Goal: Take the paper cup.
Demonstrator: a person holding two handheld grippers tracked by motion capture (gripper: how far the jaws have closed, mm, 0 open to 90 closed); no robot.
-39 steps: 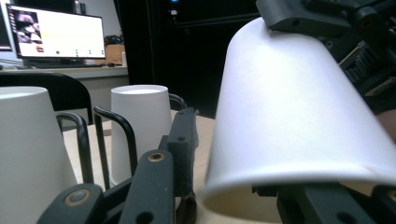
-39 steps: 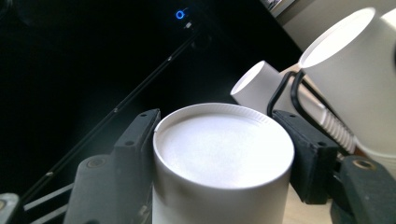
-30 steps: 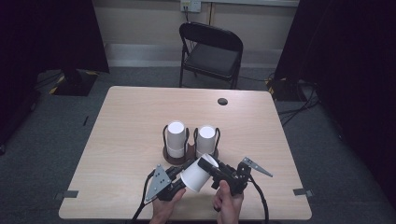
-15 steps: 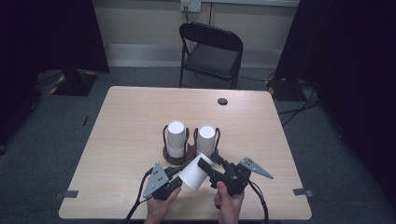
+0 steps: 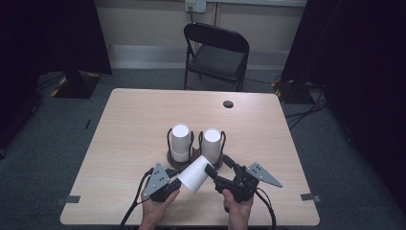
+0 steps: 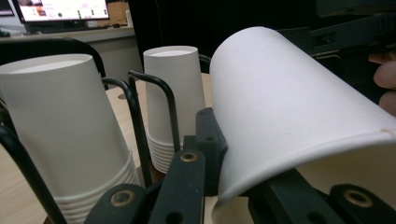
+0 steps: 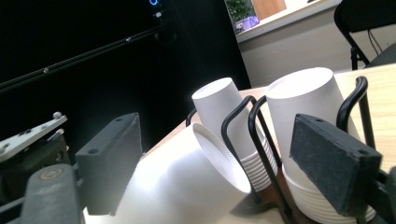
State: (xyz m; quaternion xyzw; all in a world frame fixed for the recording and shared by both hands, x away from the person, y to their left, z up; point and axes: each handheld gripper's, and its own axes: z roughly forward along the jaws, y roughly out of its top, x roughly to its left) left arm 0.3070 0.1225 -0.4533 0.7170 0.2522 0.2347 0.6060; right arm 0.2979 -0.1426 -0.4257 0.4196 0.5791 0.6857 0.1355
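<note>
The single white paper cup lay tilted at the table's near edge — pinched at its rim by the left gripper. The right gripper, jaws just spread apart, flanked its base untouching, near two upturned white cup stacks in black wire holders.

We see a light wooden table. On it, just beyond the jaws, stand two dark wire holders of stacked white cups. Farther past them, a small dark disc lies near the far edge.
</note>
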